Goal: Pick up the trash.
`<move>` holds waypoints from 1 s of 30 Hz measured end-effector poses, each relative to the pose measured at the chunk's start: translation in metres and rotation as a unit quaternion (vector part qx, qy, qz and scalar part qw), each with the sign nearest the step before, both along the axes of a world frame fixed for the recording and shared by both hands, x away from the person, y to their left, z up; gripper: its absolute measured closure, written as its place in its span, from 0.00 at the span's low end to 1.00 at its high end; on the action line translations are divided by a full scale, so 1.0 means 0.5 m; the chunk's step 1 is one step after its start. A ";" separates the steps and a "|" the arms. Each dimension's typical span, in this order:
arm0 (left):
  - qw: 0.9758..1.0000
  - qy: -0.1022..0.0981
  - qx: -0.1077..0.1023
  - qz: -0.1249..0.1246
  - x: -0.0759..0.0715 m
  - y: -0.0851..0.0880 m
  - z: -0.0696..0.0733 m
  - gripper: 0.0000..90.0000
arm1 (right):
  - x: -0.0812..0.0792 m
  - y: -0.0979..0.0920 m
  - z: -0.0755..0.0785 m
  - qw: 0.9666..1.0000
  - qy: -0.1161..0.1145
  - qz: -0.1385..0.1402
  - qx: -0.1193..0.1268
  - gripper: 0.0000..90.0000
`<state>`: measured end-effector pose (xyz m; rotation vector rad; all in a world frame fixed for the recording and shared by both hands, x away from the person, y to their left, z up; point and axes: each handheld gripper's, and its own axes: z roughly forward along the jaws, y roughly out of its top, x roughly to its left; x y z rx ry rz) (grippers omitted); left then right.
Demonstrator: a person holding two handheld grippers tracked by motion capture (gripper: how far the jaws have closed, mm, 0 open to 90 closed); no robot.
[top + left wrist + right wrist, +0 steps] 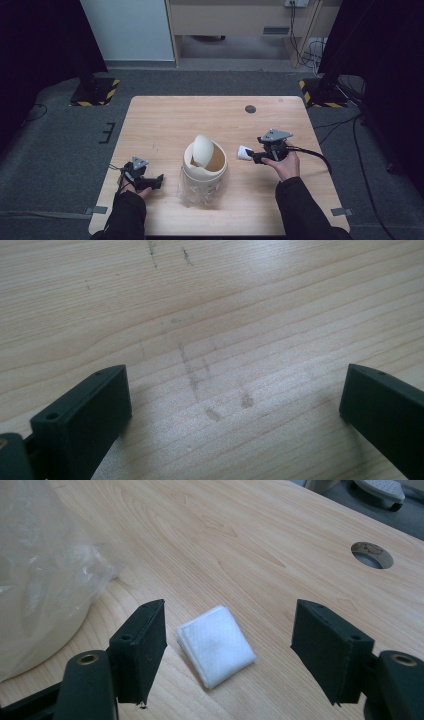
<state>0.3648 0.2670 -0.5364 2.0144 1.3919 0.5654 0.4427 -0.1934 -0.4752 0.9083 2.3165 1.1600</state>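
White folded square gauze pad (pixel 216 644) lies flat between the right gripper's (pixel 227 645) wide-open jaws, untouched; no writing shows on it. The left gripper (pixel 235 400) gapes empty over bare pale wooden table (pixel 240 300).

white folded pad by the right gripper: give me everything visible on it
The white pad is a small, roughly square folded tissue or gauze with a faint woven texture and stacked layers showing along its edges. It lies flat on the wooden table, slightly skewed, between the open jaws of the right gripper, touching neither. The plastic-lined bin stands to one side, apart from it. In the high view it sits just ahead of that gripper's tips, right of the bin.
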 end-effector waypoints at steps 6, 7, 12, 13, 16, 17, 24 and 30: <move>1.000 0.000 0.000 0.000 0.000 0.000 0.000 0.00 | 0.009 0.012 -0.014 1.000 0.011 0.011 -0.012 0.32; 1.000 0.000 0.000 0.000 0.000 0.000 0.000 0.00 | 0.009 0.014 -0.017 1.000 0.013 0.016 -0.016 0.32; 1.000 0.000 0.000 0.000 0.000 0.000 0.000 0.00 | 0.011 0.025 -0.034 0.999 0.026 0.030 -0.030 0.34; 1.000 0.000 0.000 0.000 0.000 0.000 0.000 0.00 | 0.013 0.027 -0.036 0.999 0.028 0.031 -0.032 0.34; 1.000 0.000 0.000 0.000 0.000 0.000 0.000 0.00 | 0.020 0.031 -0.040 0.998 0.031 0.031 -0.035 0.34; 1.000 0.000 0.000 0.000 0.000 0.000 0.000 0.00 | 0.023 0.032 -0.041 0.998 0.031 0.032 -0.036 0.34; 1.000 0.000 0.000 0.000 0.000 0.000 0.000 0.00 | 0.043 0.042 -0.053 0.998 0.036 0.033 -0.036 0.34; 1.000 0.000 0.000 0.000 0.000 0.000 0.000 0.00 | 0.052 0.050 -0.067 0.997 0.048 0.039 -0.047 0.34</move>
